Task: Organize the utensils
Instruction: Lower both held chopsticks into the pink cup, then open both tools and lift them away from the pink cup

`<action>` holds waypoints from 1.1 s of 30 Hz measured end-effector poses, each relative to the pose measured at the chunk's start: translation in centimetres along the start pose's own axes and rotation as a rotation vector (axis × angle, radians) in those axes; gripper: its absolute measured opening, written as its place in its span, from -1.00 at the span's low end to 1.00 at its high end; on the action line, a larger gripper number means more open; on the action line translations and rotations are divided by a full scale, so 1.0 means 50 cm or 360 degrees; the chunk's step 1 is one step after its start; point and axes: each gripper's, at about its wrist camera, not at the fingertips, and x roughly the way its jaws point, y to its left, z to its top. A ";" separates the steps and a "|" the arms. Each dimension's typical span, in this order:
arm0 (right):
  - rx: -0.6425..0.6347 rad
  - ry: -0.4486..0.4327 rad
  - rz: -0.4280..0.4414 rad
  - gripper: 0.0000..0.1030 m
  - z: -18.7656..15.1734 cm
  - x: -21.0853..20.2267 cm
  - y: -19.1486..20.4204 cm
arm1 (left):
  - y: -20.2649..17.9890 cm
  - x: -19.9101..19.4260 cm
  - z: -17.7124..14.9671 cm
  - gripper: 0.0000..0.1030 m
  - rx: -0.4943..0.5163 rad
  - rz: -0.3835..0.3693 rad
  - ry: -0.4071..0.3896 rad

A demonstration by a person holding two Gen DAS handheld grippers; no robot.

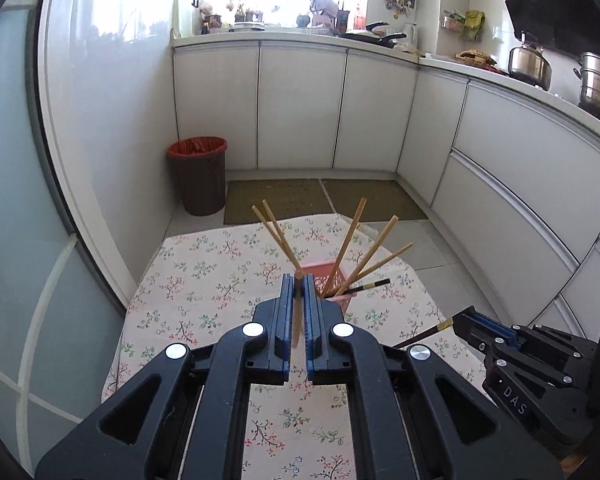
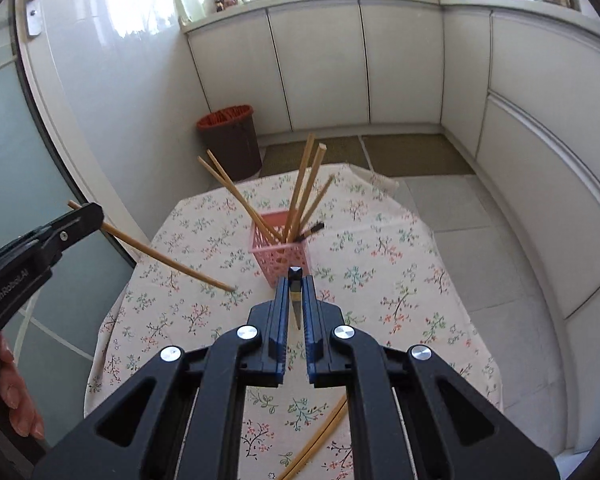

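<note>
Looking at this from both wrist cams, everything placed relative to the pink basket:

Trash bin: brown bin with a red liner, on the floor beyond the basket and to its left, against the wall.

Left tongs: left gripper is clamped tight on a light wooden chopstick. In the right cam that stick runs slanted from the black jaws down toward the cloth, its tip just left of the basket. A hand shows at the far left edge behind those tongs.

Tablecloth: floral tablecloth covers the small table, basket sits roughly mid-cloth toward the far end.

Pink basket: pink basket, upright, perforated walls. Holds a fan of wooden chopsticks, two leaning left, three leaning right, plus one dark chopstick poking out low to the right.

Right tongs: right gripper is closed on a black chopstick with a gold band, held just in front of the basket. In the left cam it sticks out leftward from the tongs, off to the basket's right.

Loose pair: two more wooden chopsticks lie flat on the cloth, well on the near side of the basket, partly hidden under the right tongs.

Cabinets: white cabinets wrap round behind and right of the basket.
</note>
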 end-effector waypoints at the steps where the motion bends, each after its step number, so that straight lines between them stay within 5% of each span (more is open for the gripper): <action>1: -0.0007 -0.0030 0.0011 -0.86 0.019 -0.013 0.001 | -0.008 -0.004 0.016 -0.92 0.0015 -0.0004 -0.0015; 13: 0.0027 -0.0331 0.0156 -0.86 0.208 -0.105 -0.011 | -0.060 -0.019 0.142 -0.92 0.0059 -0.0041 -0.0177; 23: 0.0013 -0.0398 0.0166 -0.86 0.312 -0.031 -0.001 | -0.065 0.089 0.219 -0.92 0.0011 -0.0017 -0.0145; 33: 0.0061 -0.0337 0.0173 -0.86 0.321 0.069 -0.024 | -0.041 0.188 0.212 -0.90 -0.0050 -0.0003 0.0014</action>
